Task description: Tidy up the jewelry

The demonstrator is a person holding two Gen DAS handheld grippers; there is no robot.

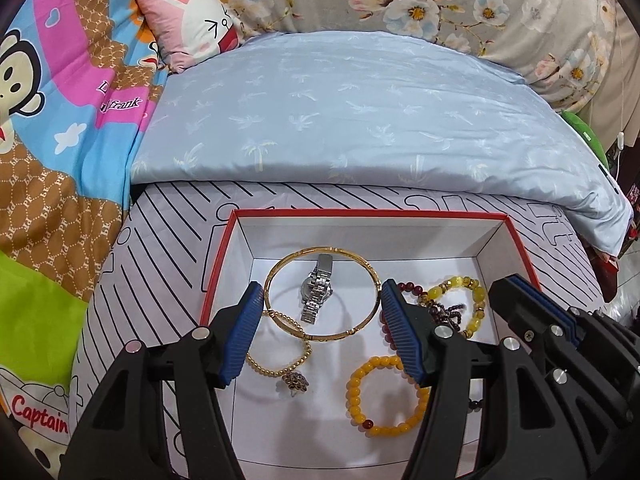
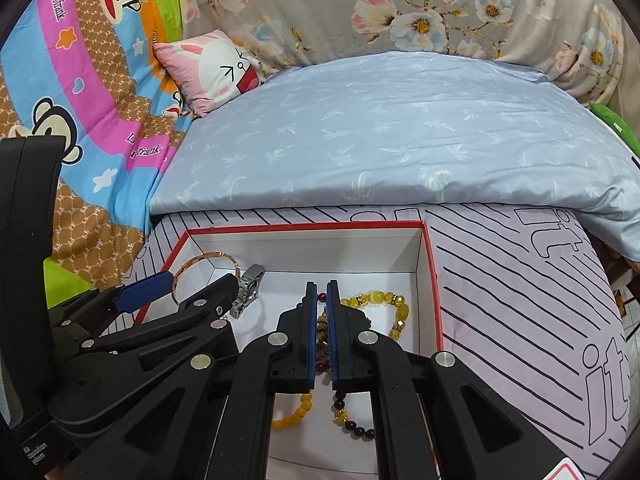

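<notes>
While my left claw (image 1: 320,320) hangs spread around the gold bangle (image 1: 322,292) and watch (image 1: 316,294) at the red-rimmed box's (image 1: 360,213) twelve o'clock, my right claw (image 2: 321,332) looks nearly closed, perhaps pinching the dark bead strand (image 2: 322,326), so I judge sorting comes next.

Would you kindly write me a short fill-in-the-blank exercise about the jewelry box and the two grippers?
1. The silver watch lies inside the ring of the ____ bangle.
2. The box has a ____ rim.
3. The left gripper has its jaws ____.
4. The right gripper has its jaws nearly ____.

Missing words: gold; red; open; shut
</notes>
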